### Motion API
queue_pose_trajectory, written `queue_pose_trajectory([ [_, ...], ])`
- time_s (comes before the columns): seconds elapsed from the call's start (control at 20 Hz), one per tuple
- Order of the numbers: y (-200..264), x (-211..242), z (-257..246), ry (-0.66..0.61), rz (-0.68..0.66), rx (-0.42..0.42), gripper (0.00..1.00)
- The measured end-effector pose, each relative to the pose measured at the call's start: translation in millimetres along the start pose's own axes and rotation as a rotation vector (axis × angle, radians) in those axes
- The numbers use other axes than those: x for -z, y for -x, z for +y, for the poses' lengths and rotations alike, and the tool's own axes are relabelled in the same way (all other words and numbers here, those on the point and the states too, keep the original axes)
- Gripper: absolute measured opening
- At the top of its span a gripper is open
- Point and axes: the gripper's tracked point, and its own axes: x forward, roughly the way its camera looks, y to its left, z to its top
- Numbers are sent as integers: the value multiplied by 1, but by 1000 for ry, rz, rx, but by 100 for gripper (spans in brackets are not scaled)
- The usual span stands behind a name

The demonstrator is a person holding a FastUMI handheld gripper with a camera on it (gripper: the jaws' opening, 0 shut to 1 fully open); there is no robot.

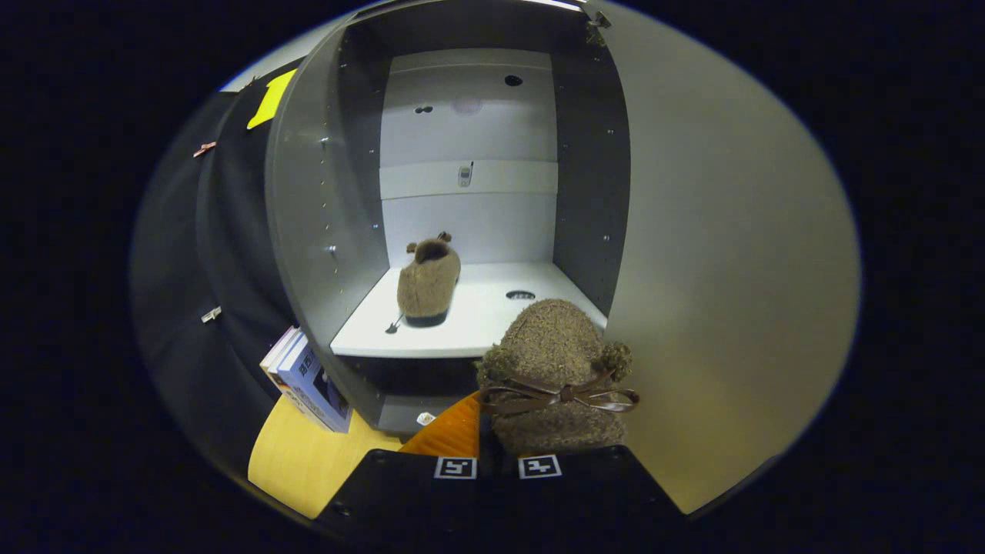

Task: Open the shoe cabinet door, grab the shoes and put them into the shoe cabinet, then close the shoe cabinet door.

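The shoe (555, 377) with the brown bow sits clamped between the fingers of our hand-held gripper (496, 462), toe pointing forward at the open cabinet (308, 200), just short of the shelf's (477, 319) front edge and a little to the right. We hold it that side, we judge, because its mate (428, 282) already stands on the left of the shelf, heel toward us, leaving the right free. The door (731, 254) stands swung wide on our right, so the way in is open; some books (308, 381) lean by the cabinet's foot.
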Motion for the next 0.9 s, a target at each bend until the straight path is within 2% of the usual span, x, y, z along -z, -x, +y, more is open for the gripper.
queue_pose_trajectory([
  [0.2,-30,-53,9,14,-15,-2,5],
  [0.4,-70,-107,15,-27,-4,-36,5],
  [0.55,-109,-125,11,-4,28,5,5],
  [0.7,-153,-132,8,11,52,12,5],
  [0.9,-209,-135,12,-43,86,4,5],
])
